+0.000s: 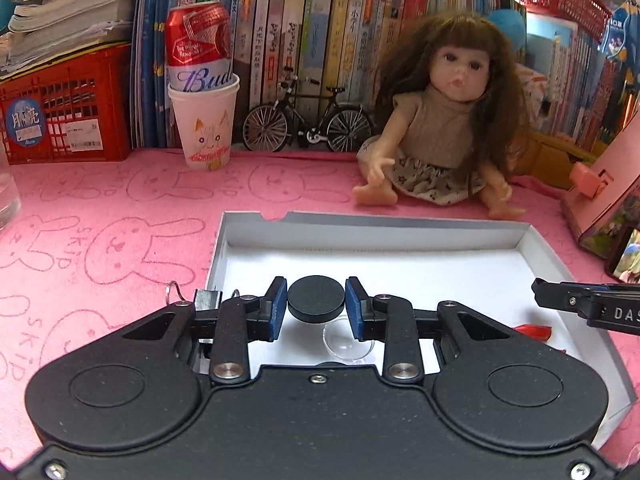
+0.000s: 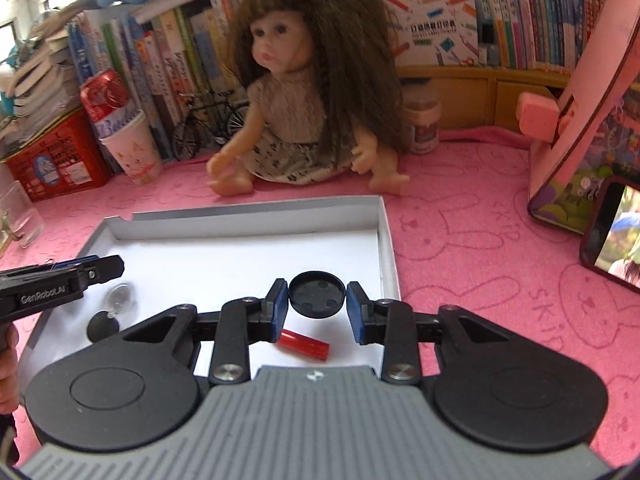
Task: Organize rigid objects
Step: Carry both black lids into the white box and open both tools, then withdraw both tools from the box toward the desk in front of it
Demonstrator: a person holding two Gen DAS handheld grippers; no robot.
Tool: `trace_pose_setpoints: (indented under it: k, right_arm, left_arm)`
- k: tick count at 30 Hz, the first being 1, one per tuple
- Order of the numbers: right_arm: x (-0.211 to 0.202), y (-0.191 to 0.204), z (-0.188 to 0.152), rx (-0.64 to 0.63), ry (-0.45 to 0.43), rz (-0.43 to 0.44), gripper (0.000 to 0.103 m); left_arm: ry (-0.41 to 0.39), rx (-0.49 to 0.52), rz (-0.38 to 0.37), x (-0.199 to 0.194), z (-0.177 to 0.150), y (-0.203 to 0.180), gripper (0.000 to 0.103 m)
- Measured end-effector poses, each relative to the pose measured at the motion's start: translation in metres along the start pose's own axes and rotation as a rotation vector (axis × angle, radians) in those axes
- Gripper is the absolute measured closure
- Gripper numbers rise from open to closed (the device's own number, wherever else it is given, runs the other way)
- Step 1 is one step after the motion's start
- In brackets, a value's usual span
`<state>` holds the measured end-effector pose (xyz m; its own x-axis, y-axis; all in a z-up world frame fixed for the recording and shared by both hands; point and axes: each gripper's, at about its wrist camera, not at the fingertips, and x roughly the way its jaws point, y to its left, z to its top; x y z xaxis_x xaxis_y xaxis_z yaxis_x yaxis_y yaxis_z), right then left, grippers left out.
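A shallow white box tray lies on the pink cloth. My left gripper hangs over its near left part, shut on a black round disc. A clear dome piece lies under it. My right gripper is over the tray's right side, shut on a black round lid whose ribbed underside faces me. A red cylinder lies on the tray floor beneath it. Another dark round piece rests near the tray's left edge. Each gripper shows in the other's view: the right one, the left one.
A long-haired doll sits just behind the tray. A paper cup holding a red can, a model bicycle and a red basket line the book wall. A pink stand and a phone stand at the right.
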<state>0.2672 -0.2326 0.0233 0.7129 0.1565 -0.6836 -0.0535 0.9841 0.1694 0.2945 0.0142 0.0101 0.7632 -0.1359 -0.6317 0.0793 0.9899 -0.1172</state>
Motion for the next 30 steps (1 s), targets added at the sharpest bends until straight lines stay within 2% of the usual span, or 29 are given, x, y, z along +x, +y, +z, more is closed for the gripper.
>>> trace_pose_setpoints:
  k: [10,13,15,17,20,24,30]
  right_arm:
    - [0.012,0.004,-0.009,-0.025,0.008,-0.034,0.063]
    - [0.008,0.006,-0.010,-0.026,-0.014,-0.030,0.043]
    - [0.003,0.008,-0.012,-0.038,-0.029,-0.022,0.040]
    - [-0.002,0.011,-0.013,-0.048,-0.045,-0.018,0.029]
    - [-0.011,0.012,-0.013,-0.046,-0.070,-0.007,0.024]
    - [-0.023,0.013,-0.015,-0.049,-0.095,0.004,0.020]
    - [-0.041,0.018,-0.027,-0.086,-0.121,0.013,0.017]
  left_arm:
    - [0.023,0.034,0.019,0.006,-0.006,-0.007,0.073]
    - [0.020,0.033,0.025,0.005,-0.006,-0.007,0.072]
    - [0.007,0.031,0.020,0.001,-0.006,-0.007,0.062]
    - [-0.003,0.029,0.011,-0.002,-0.006,-0.007,0.056]
    - [-0.010,0.026,0.000,-0.008,-0.007,-0.007,0.050]
    - [-0.036,0.036,-0.007,-0.021,-0.009,-0.008,0.037]
    - [-0.088,0.062,-0.036,-0.050,-0.014,-0.010,0.027]
